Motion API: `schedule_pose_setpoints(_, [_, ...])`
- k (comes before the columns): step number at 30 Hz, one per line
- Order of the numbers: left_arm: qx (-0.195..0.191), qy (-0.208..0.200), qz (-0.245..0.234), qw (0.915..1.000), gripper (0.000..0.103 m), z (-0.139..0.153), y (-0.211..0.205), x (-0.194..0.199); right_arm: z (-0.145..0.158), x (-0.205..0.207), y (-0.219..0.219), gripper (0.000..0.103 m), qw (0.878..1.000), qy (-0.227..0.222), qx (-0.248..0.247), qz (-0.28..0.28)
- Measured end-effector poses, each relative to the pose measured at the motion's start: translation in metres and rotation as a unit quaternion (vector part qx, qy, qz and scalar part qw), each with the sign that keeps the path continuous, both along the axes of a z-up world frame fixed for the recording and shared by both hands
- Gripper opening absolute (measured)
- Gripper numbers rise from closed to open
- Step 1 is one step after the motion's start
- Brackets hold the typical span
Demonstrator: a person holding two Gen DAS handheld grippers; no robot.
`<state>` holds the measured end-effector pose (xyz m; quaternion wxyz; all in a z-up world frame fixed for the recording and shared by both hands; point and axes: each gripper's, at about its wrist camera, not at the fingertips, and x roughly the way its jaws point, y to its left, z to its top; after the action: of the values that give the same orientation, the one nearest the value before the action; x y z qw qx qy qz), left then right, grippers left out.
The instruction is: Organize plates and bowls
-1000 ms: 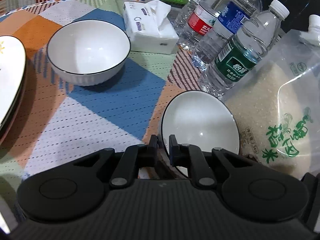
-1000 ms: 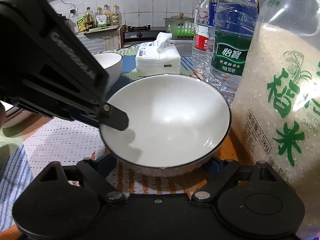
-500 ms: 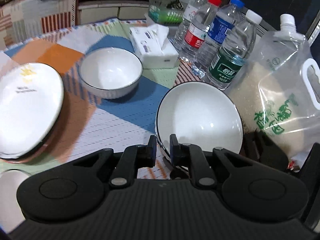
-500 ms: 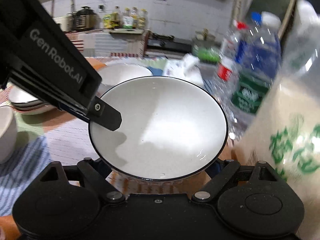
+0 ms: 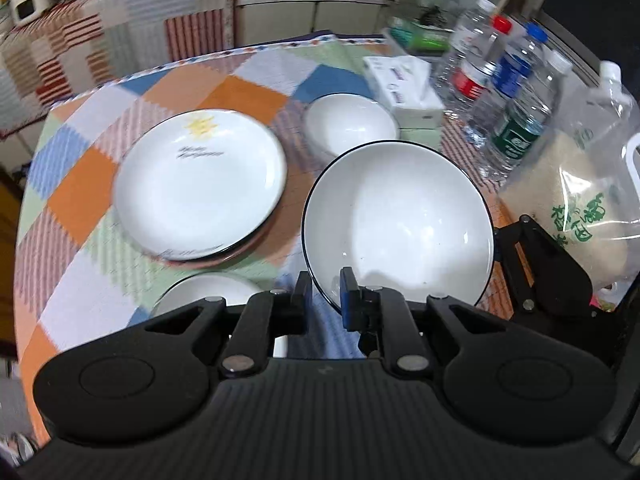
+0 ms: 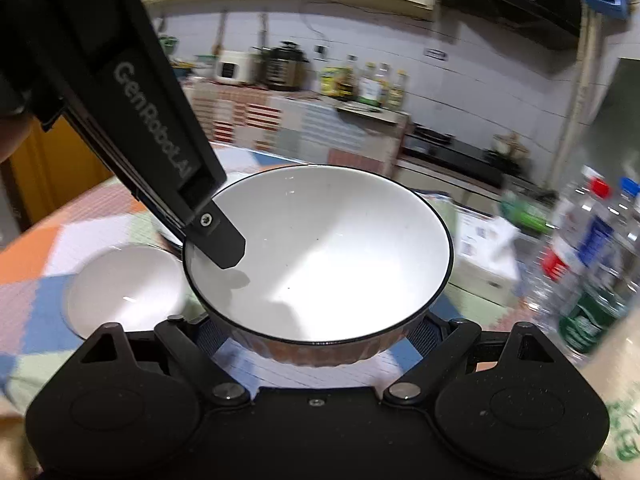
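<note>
My left gripper (image 5: 325, 294) is shut on the rim of a white bowl with a dark rim (image 5: 396, 222) and holds it above the table. The same bowl (image 6: 320, 256) fills the right wrist view, with the left gripper's finger (image 6: 218, 242) clamped on its left rim. My right gripper (image 6: 320, 334) is open, its jaws on either side of the bowl's base. A stack of white plates (image 5: 200, 184) lies at the left. A second white bowl (image 5: 350, 126) sits behind. A third bowl (image 5: 208, 294) sits below my left fingers and shows in the right wrist view (image 6: 124, 290).
A tissue box (image 5: 404, 86), several water bottles (image 5: 516, 120) and a bag of rice (image 5: 580, 208) stand along the table's right side. The round table has a checked cloth (image 5: 80, 168). A kitchen counter (image 6: 320, 116) lies behind.
The held bowl has been lifted higher and carried left, away from the rice bag and bottles. The plates and the third bowl have come into view below.
</note>
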<state>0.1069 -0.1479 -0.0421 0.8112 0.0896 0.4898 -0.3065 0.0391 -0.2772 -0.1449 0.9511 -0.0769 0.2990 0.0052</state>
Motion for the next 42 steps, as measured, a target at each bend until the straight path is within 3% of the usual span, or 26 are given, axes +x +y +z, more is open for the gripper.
schedule_pose_setpoints(9, [-0.001, 0.033, 0.069, 0.9971, 0.012, -0.016, 0.067, 0.002, -0.004, 0.013, 0.042, 0.093, 0.995, 0.034, 0.022, 0.087])
schedule_pose_setpoints(16, [0.001, 0.050, 0.104, 0.9934, 0.012, -0.045, 0.095, 0.004, -0.023, 0.016, 0.064, 0.093, 0.987, 0.055, 0.040, 0.146])
schedule_pose_setpoints(24, [0.042, 0.020, 0.092, 0.9946, 0.012, -0.054, 0.090, 0.004, -0.035, 0.025, 0.077, 0.093, 0.982, 0.072, 0.027, 0.175])
schedule_pose_setpoints(34, [0.079, 0.040, 0.108, 0.9901, 0.012, -0.066, 0.086, 0.011, -0.033, 0.039, 0.076, 0.094, 0.975, 0.113, 0.059, 0.184])
schedule_pose_setpoints(42, [0.120, 0.002, 0.115, 0.9861, 0.014, -0.073, 0.078, 0.012, -0.036, 0.034, 0.081, 0.095, 0.975, 0.100, 0.038, 0.195])
